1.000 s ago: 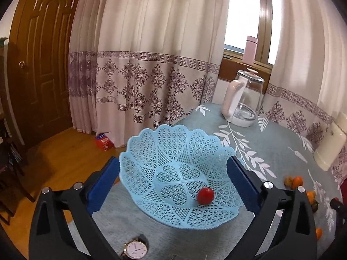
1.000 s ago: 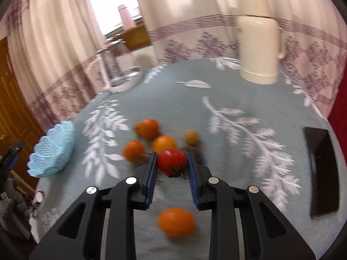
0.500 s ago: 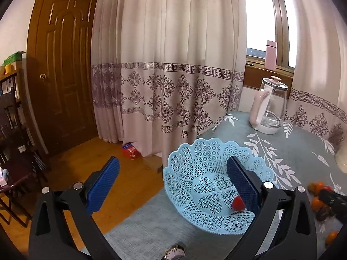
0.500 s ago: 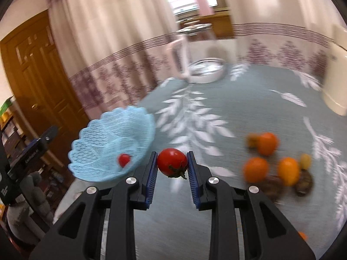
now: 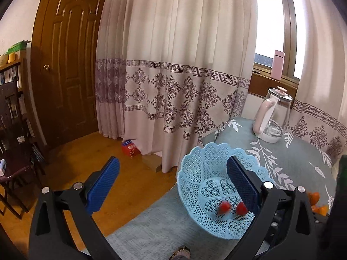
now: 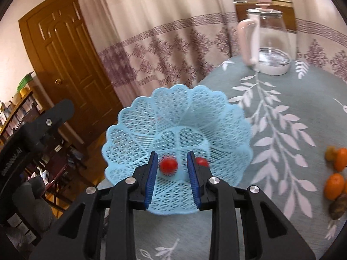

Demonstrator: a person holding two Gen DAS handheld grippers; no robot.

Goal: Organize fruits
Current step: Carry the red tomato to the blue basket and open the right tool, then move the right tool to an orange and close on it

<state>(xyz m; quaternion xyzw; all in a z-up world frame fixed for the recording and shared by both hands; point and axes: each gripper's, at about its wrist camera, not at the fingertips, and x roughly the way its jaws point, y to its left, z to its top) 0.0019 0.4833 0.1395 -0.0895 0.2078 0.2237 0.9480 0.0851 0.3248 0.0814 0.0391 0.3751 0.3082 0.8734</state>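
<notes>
Above the blue lattice basket [image 6: 173, 117], the right gripper [image 6: 171, 169] is hanging with jaws parted, gripping nothing, while two red tomatoes [image 6: 168, 166] are lying inside it and the left gripper [image 5: 173, 182], spread wide, is hovering nearby.
</notes>
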